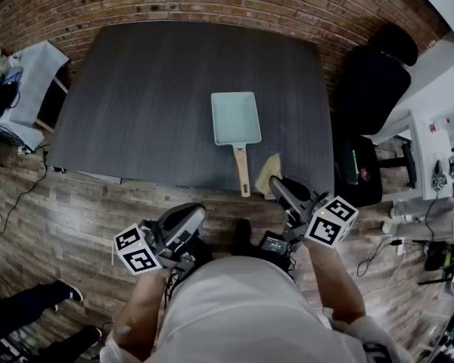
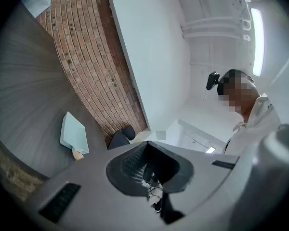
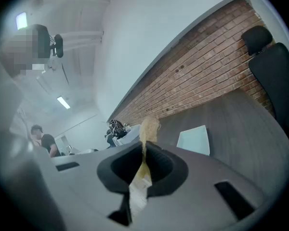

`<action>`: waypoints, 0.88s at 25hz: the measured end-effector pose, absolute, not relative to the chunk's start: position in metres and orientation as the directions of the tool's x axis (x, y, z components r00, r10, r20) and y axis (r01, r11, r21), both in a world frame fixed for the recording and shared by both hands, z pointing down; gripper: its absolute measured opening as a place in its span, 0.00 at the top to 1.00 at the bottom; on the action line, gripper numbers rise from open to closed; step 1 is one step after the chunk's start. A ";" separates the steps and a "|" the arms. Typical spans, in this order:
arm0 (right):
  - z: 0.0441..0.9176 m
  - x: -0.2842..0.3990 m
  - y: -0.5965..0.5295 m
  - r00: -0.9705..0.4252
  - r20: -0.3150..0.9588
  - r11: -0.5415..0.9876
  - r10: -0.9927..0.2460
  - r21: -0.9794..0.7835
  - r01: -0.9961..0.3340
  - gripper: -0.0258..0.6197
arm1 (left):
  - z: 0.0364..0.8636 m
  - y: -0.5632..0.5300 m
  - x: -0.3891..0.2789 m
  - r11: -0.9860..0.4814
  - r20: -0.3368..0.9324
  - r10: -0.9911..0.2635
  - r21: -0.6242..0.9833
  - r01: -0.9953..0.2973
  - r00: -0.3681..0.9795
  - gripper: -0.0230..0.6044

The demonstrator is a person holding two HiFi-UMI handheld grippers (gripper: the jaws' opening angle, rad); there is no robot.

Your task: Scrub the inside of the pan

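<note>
A pale blue rectangular pan [image 1: 235, 117] with a wooden handle [image 1: 243, 170] lies on the dark table [image 1: 151, 97], handle toward me; it also shows small in the left gripper view [image 2: 72, 133] and the right gripper view [image 3: 194, 140]. My right gripper [image 1: 276, 184] hovers at the table's near edge just right of the handle, shut on a tan scrubbing sponge [image 1: 268, 174] [image 3: 147, 131]. My left gripper [image 1: 183, 219] is held low near my body, off the table, shut with nothing between its jaws [image 2: 151, 170].
A black office chair [image 1: 371, 89] stands right of the table. A brick wall runs behind it. Cables and a small white table [image 1: 30, 82] sit at the left. A person's legs [image 1: 30, 308] show at lower left on the wooden floor.
</note>
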State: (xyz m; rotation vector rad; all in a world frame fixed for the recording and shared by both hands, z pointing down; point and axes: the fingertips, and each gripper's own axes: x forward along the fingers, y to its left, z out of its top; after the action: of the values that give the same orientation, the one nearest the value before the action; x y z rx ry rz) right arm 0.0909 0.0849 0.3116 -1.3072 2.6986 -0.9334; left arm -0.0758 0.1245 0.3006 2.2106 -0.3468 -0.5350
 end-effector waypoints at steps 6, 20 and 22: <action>0.317 0.101 0.080 -0.660 0.245 0.483 -0.710 -0.513 -0.710 0.91 | 0.305 0.120 -0.063 -0.618 -0.257 -0.414 0.783 -0.063 0.873 0.95; 0.319 0.105 0.090 -0.618 0.249 0.437 -0.746 -0.518 -0.735 0.91 | 0.313 0.122 -0.058 -0.598 -0.229 -0.369 0.800 -0.041 0.901 0.95; 0.321 0.107 0.091 -0.609 0.248 0.421 -0.753 -0.529 -0.737 0.91 | 0.317 0.122 -0.059 -0.593 -0.217 -0.375 0.803 -0.053 0.901 0.95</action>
State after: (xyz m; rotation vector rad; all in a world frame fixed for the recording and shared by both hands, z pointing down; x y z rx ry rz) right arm 0.1065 0.0911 0.3205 -1.3762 2.6254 -0.9550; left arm -0.0593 0.1219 0.3173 2.1745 -0.3052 -0.4616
